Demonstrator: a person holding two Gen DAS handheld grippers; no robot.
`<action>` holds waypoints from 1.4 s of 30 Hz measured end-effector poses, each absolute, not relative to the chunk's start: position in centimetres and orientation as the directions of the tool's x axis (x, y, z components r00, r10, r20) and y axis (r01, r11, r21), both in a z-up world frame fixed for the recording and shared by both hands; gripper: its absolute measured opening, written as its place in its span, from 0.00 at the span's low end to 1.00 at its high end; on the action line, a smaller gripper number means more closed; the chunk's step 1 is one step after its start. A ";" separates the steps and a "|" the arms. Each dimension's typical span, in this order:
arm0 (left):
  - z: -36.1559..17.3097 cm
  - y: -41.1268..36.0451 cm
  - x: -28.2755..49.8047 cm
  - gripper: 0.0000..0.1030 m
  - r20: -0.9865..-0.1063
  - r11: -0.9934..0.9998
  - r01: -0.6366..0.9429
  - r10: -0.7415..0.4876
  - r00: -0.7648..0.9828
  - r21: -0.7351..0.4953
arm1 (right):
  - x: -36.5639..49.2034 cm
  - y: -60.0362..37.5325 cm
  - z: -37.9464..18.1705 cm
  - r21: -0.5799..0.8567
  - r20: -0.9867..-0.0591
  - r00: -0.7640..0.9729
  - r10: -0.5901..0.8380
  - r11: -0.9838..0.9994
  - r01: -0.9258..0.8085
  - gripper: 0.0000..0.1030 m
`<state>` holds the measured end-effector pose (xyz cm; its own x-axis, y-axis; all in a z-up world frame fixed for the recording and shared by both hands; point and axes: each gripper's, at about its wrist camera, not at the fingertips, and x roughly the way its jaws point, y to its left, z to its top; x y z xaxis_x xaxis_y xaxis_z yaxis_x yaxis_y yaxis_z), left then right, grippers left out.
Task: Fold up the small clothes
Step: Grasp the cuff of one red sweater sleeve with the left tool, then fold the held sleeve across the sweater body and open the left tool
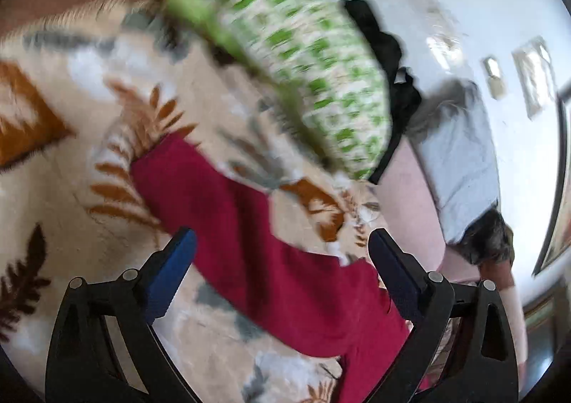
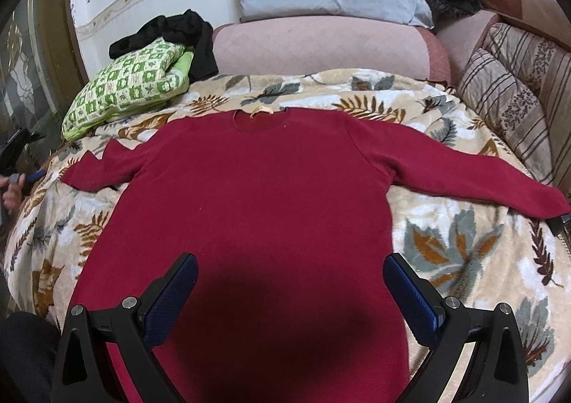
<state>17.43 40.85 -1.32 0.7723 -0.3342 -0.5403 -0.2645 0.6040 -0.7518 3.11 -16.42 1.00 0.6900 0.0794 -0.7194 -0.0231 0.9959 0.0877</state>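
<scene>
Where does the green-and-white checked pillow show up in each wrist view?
Left wrist: green-and-white checked pillow fills the upper middle, blurred, above the red sweater.
Right wrist: it lies small at the upper left, on the leaf-print blanket.
Shared landmark: the black clothing bunched behind the pillow.

A: Red sweater?
B: Matt knit cloth, finely napped.
A: Blanket beneath?
B: Plush fleece, leaf-printed, slightly lustrous.
A: Each claw?
B: Right claw: matt black plastic, textured blue pads, bright metal pins; left claw likewise.
A: Green pillow?
B: Smooth printed cotton-like cloth
</scene>
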 end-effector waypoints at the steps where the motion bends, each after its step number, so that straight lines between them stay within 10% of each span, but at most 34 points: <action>1: -2.9 41.6 17.5 0.94 -0.548 0.558 -0.308 -0.334 0.767 -0.771 | 3.2 -16.4 0.9 0.087 -0.721 0.689 0.079 0.996 -0.023 1.00; 21: -6.0 43.3 21.2 0.91 -0.589 0.530 -0.415 -0.210 0.781 -0.740 | 4.3 -15.9 -0.4 0.102 -0.760 0.643 0.097 0.994 -0.030 1.00; 26: -7.4 43.7 21.0 0.09 -0.670 0.549 -0.495 -0.170 0.723 -0.673 | 4.5 -15.6 -0.5 0.093 -0.764 0.638 0.096 0.995 -0.038 0.99; 38: 2.1 43.2 12.1 0.08 -0.565 0.621 -0.576 0.247 0.787 -0.531 | 4.2 -16.8 -0.2 0.128 -0.757 0.646 0.097 0.992 0.001 1.00; 42: 4.9 38.4 13.4 0.08 -0.519 0.744 -0.446 0.158 0.840 -0.497 | 3.7 -17.2 0.1 0.122 -0.752 0.654 0.087 0.993 0.008 1.00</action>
<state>13.40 38.39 4.92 0.8403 0.1577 -0.5187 -0.4462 0.7445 -0.4966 3.67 -17.25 0.10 0.6539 0.0869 -0.7515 0.0081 0.9925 0.1218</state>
